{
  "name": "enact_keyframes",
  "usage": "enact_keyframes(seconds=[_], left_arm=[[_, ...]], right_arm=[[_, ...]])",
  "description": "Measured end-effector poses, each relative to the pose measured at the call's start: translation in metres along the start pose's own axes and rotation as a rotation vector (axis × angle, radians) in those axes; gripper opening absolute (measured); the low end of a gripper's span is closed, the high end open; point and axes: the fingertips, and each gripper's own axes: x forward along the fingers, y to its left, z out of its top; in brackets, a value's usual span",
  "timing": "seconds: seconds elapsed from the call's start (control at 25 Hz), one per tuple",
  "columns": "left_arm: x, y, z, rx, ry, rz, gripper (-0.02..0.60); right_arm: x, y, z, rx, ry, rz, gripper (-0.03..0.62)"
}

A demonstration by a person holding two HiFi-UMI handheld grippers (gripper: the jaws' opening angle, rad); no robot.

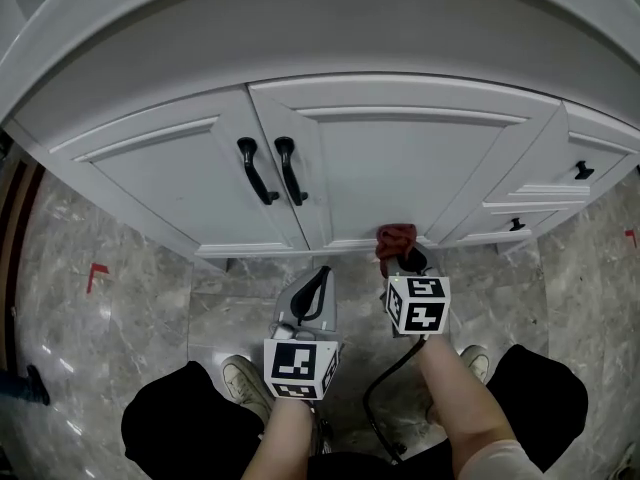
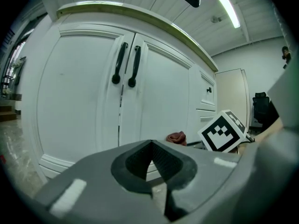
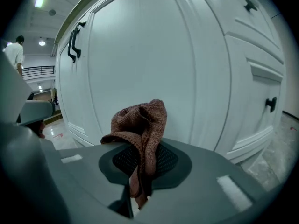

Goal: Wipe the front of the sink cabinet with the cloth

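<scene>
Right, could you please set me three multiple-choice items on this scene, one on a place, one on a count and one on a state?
1. Where is the cloth?
A) low by the right door's bottom edge
B) on a drawer front
C) flat on the floor

2. How many black bar handles do the doors carry?
A) one
B) two
C) four

3. What state is the left tool in?
A) shut on the cloth
B) gripping a handle
C) shut, empty

1 A: the head view shows it there, in the right tool.
2 B: one per door.
3 C: its own view shows jaws together, nothing between.
</scene>
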Motion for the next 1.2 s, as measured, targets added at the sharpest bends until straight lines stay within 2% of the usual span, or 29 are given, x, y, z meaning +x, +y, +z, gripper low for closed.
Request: enact_keyframes(seconds=[0.32,0.64,0.72,0.92,1.2], left_arm=[[0.012,-0.021,0.004,0.004,-0.005,-0.028,0.0],[0.015,-0.032,0.015,0.009,-0.023,-0.04,0.0],[0.011,-0.032,0.018,0.019,-0.025,-0.041,0.0],[-0.015,-0.017,0.024,0.095,-0.028,-0.014,0.0],[-0.08,0.02,0.057,0.146,-0.085,0.029,0.0]], right_arm=[[-0.018,-0.063,-0.004,0.06,0.008,-0.116,0.083],[-0.034,-0.081,-0.003,0.038,0.012,-0.175,0.081],[-0.039,-0.069,0.001,0.01,0.003,-0.166,0.08],[-0.054,-0.004,0.027,-0.088,-0.076,-0.058,0.08],[-0.102,0.057,0.077,-0.053,-0.222,-0.039,0.08]])
